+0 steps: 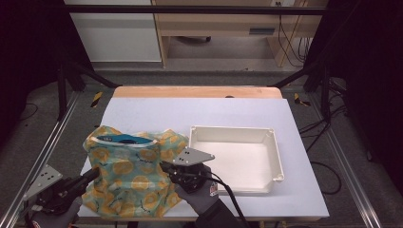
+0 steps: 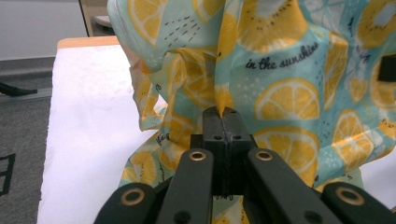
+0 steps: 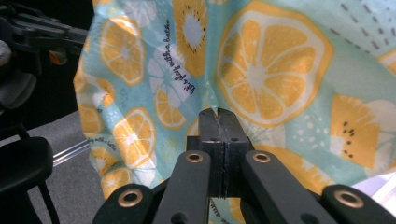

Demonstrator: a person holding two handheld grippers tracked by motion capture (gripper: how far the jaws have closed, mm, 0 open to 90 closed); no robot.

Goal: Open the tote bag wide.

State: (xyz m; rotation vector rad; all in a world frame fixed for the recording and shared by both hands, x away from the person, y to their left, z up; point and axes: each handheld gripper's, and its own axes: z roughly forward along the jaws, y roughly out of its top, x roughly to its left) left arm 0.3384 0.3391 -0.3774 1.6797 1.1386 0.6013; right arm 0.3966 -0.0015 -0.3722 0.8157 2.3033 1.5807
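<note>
Cloth with a lemon-slice print (image 1: 128,173) lies bunched on the near left part of the white table (image 1: 204,114), just left of a white rectangular tray (image 1: 278,156) that sits near the table's right side. The table's top is a pale sheet over a wooden board, whose edge shows at the far side. Grey floor, metal rails, black frame legs, loose cables and a wooden cabinet stand around and beyond it.

The fabric is pale teal, printed with orange-yellow citrus slices and small black script; a blue-lined neck opening with a label faces the far side. It looks like a small garment, rumpled, with its long axis running roughly from the far edge toward the person.

The left gripper (image 2: 223,112) has its jaws pressed together on a pinched fold of the cloth at the garment's near left edge. The right gripper (image 3: 217,113) is likewise clamped tight on a fold at the garment's right side, beside the tray, held by a gloved hand (image 1: 202,192).
</note>
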